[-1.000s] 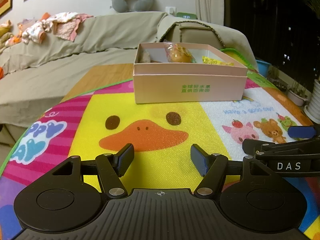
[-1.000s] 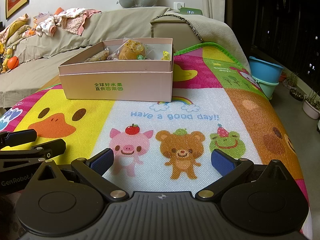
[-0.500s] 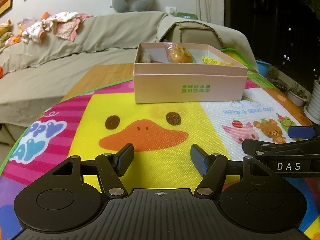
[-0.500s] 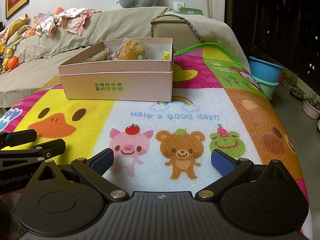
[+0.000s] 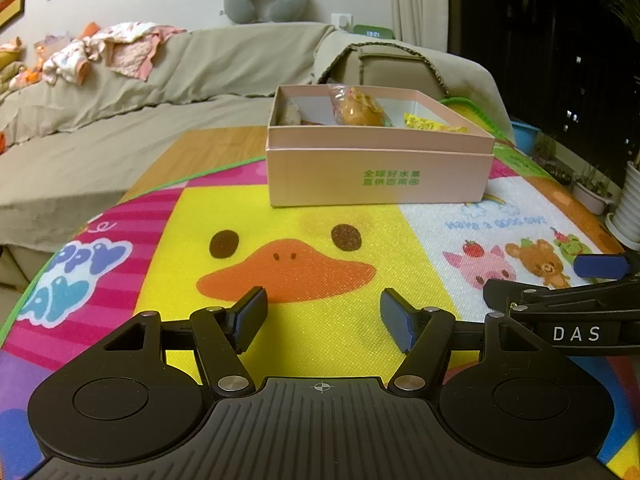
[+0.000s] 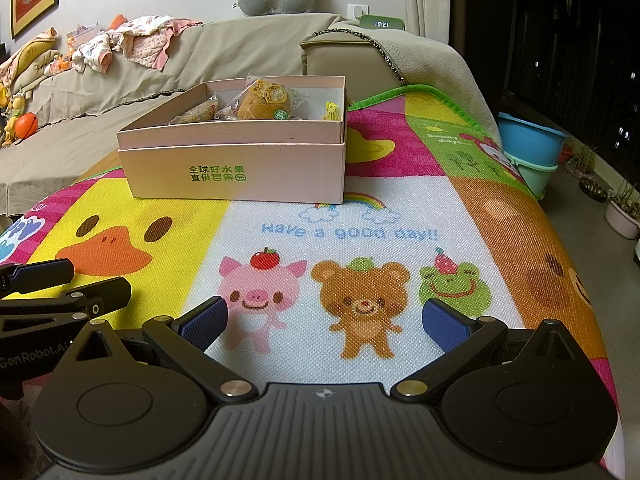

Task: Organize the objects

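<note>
On the far surface: pink box (image 6: 236, 172), holding wrapped bun (image 6: 262, 100) and snacks (all apparently sorted already). Your left tool (image 5: 322, 320) and right tool (image 6: 324, 320) hung wide, empty; little looked left.

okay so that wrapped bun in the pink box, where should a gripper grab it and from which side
Probably from above: the pink box walls block any side approach. The wrapped bun stands taller than the rim, so close the open right gripper across its rounded upper body rather than the loose crinkled wrapper edges.
</note>
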{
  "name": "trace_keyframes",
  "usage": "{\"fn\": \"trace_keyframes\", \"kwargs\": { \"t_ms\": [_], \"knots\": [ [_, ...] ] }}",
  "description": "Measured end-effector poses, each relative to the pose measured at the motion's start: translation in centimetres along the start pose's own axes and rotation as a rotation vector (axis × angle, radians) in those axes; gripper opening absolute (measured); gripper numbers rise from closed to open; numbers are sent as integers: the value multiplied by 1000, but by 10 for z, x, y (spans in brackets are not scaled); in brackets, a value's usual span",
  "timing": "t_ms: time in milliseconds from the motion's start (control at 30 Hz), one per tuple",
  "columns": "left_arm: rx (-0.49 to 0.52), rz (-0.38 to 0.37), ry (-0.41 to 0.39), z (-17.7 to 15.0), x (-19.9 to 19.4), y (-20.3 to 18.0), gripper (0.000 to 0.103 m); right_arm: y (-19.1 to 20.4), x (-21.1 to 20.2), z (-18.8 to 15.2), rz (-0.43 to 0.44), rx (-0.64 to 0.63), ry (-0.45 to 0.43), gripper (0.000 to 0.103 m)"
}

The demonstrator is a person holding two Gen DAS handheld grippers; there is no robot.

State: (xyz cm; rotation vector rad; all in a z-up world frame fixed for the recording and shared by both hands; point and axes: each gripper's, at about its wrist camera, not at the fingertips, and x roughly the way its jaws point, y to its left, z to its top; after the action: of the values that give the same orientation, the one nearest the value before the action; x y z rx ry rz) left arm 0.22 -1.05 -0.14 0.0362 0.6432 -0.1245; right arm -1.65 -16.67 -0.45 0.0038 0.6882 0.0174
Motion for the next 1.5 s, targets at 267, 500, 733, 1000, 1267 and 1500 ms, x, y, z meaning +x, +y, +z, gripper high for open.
{"fn": "trace_keyframes", "kwargs": {
  "t_ms": [267,500,733,1000,1267,1500],
  "knots": [
    [-4,-3,1,0,0,0,70,0,0,0,0,0,0,103],
    [-2,-2,1,0,0,0,70,0,0,0,0,0,0,103],
    [-7,-8,0,0,-1,-1,70,0,-1,0,0,0,0,103],
    [-8,-8,0,0,0,2,70,0,0,0,0,0,0,103],
    [-1,-4,1,0,0,1,70,0,0,0,0,0,0,103],
    [0,-3,1,0,0,0,70,0,0,0,0,0,0,103]
  ]
}}
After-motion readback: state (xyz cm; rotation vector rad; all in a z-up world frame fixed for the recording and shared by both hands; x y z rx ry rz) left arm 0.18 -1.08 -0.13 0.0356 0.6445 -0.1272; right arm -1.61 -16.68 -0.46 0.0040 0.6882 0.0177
